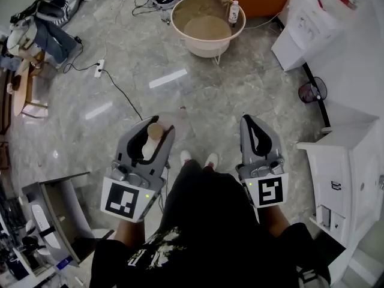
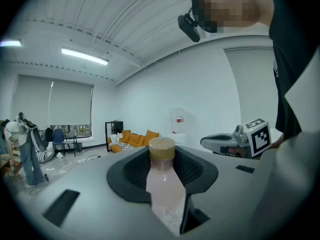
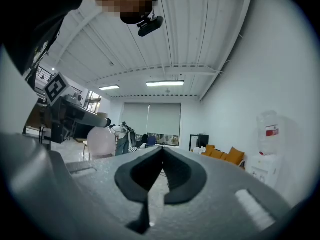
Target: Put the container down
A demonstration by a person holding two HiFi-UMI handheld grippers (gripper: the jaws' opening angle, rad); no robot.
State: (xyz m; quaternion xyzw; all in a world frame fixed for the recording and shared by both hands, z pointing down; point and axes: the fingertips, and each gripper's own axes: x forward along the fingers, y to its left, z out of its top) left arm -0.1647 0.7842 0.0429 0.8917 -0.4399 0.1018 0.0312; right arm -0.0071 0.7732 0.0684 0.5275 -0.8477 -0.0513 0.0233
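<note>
My left claw [image 1: 158, 125] grasps the bottle [image 1: 152, 141], cap pointing far, held above the floor [image 1: 198, 95] near me. My right claw [image 1: 248, 120] is clenched, empty, well right of it.

Looks bright and even all round. Lit mostly from ceiling strips [image 2: 85, 56], plus pale daylight through the blinds [image 2: 52, 104] far back. Soft white glare streaks on the glossy floor [image 1: 170, 78], hardly any hard shadows anywhere. Heavy fisheye in both gripper views: dark vignetted corners, bowed ceiling lines. Goes slightly soft on the bottle [image 2: 162, 184] up close. Sharp enough in the head view, just curved at the edges.
</note>
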